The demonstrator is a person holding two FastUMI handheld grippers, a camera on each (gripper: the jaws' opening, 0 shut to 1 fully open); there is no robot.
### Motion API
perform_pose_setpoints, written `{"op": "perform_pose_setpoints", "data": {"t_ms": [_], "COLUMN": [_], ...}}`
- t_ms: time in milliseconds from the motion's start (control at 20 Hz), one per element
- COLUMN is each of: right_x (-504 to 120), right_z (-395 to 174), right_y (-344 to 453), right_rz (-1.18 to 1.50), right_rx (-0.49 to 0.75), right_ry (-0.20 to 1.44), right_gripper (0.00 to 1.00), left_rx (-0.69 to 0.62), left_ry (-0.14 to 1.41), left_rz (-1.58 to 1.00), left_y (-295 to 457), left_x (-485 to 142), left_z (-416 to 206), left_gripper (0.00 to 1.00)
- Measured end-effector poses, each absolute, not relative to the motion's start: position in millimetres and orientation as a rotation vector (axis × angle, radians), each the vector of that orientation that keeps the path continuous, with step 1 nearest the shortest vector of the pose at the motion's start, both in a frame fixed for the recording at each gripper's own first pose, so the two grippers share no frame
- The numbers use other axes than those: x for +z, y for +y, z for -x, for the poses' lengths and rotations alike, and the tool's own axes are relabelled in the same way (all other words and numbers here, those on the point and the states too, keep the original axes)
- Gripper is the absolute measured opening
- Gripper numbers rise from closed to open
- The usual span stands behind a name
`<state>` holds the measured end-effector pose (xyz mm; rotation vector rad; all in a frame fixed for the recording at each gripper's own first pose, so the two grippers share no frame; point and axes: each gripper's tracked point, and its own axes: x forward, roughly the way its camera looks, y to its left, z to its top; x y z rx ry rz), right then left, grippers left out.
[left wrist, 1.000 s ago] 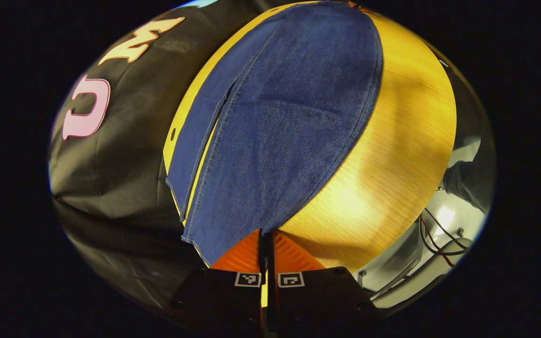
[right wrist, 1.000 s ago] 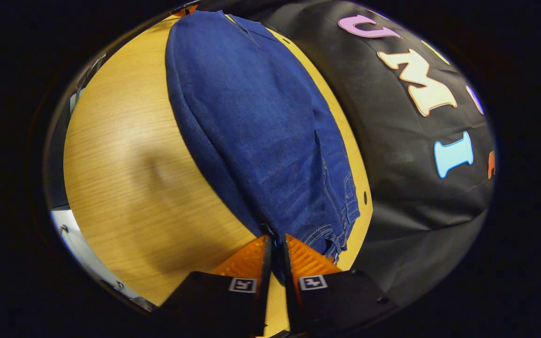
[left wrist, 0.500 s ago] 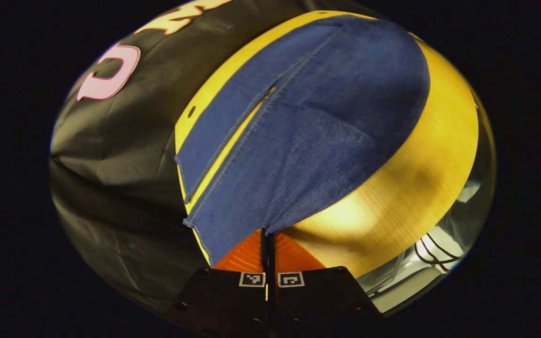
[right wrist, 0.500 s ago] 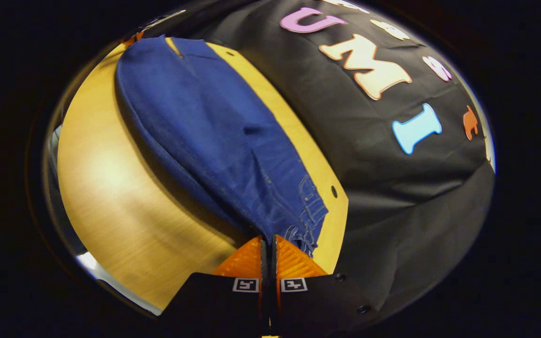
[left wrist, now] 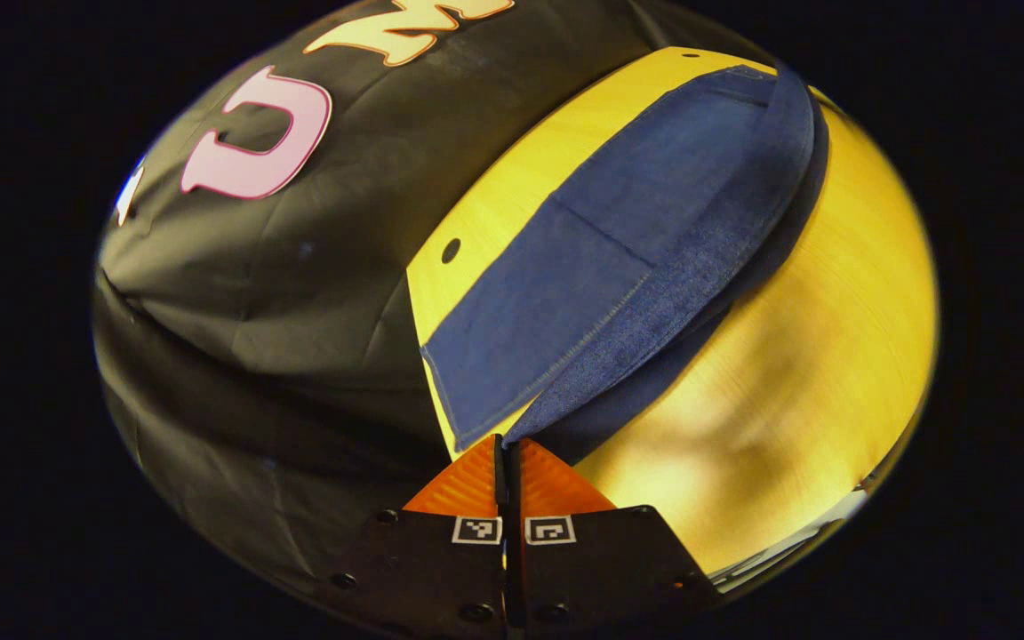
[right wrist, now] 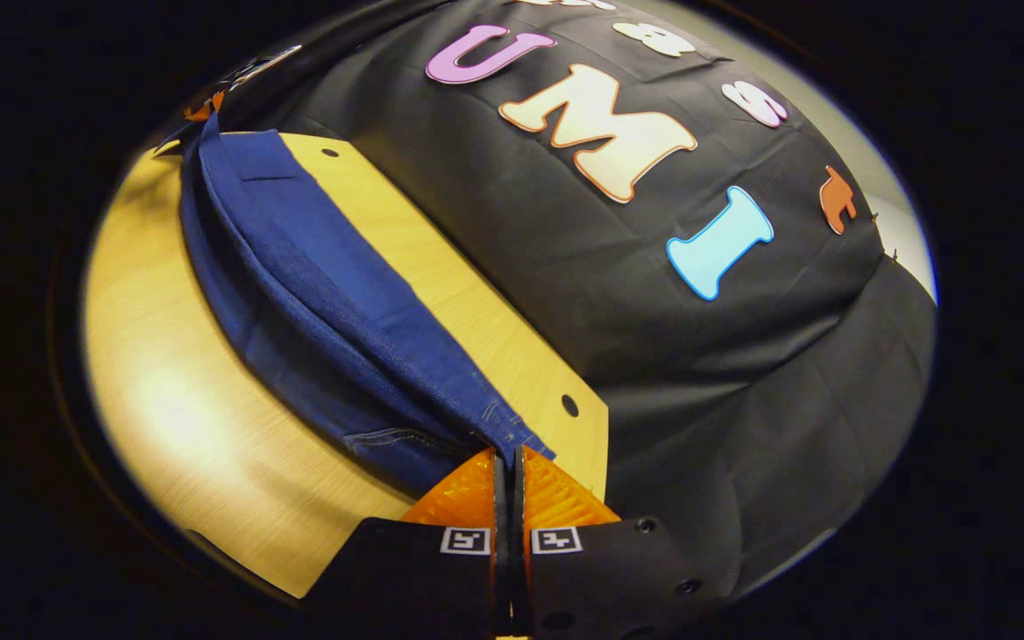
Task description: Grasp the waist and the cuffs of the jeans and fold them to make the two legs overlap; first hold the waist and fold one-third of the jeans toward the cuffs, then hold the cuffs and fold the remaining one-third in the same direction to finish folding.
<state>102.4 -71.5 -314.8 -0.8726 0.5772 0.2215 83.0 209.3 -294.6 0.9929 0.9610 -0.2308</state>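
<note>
left gripper (left wrist: 507,442) pinching with both fingers (left wrist: 468,484) pressed together, a denim edge caught at the tips and running away ahead of the jaws. right gripper (right wrist: 508,453) clamping likewise, fingers (right wrist: 556,498) closed tight on a fabric corner just ahead of the jaws.

Recording booth: cloth wall (right wrist: 743,373), wooden table (right wrist: 210,444)

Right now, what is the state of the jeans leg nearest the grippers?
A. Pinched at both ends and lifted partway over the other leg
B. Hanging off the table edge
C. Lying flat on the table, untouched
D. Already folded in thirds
A: the left gripper pinches the cuff end and the right gripper the waist end of the jeans, whose near leg arches above the table over the flat leg.
</note>
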Motion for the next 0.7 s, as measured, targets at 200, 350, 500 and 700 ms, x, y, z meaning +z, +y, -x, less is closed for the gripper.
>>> {"op": "perform_pose_setpoints", "data": {"t_ms": [200,350,500,700], "right_x": [-318,-330,-352,-398], "right_z": [-143,-174,-202,-233], "right_y": [-66,-64,-61,-60], "right_rz": [0.827,0.768,0.7,0.678], "right_rx": [0.181,0.138,0.109,0.119], "right_ry": [0.559,0.558,0.575,0.623], "right_gripper": [0.03,0.03,0.02,0.02], "left_rx": [-0.208,-0.171,-0.14,-0.12], "left_ry": [0.94,0.936,0.93,0.949], "left_rz": [-0.969,-0.903,-0.844,-0.814], "left_y": [205,202,198,190], "left_x": [-296,-307,-321,-352], "left_z": [-130,-163,-197,-240], "left_gripper": [0.0,0.0,0.0,0.0]}}
